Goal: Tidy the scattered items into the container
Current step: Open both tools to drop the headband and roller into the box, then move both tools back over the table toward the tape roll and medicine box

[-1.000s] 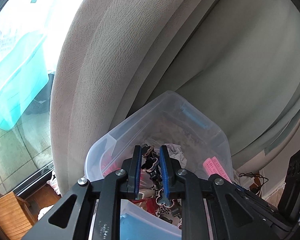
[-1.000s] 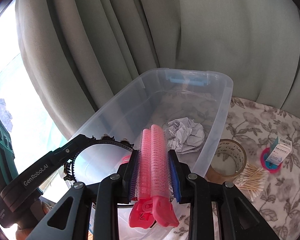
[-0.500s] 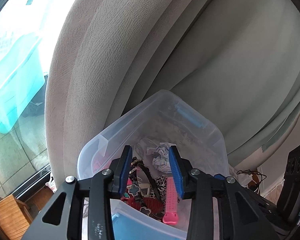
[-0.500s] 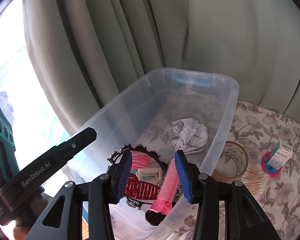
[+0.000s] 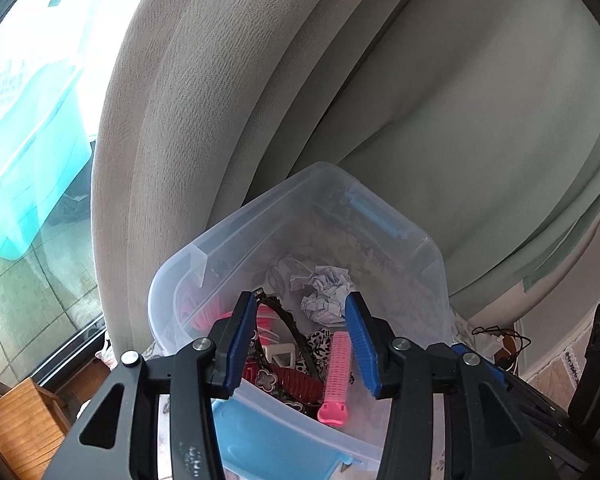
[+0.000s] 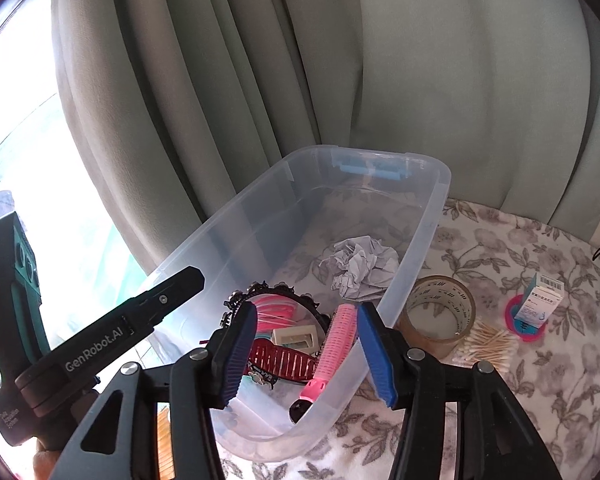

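both wrists close above bin (shared)

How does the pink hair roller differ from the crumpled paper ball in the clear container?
The pink hair roller is long, ridged and leans on the near wall; the crumpled paper ball is whitish, irregular and lies farther back. Both are inside the container.

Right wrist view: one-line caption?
Open right gripper above clear plastic bin holding pink hair roller; tape roll outside.
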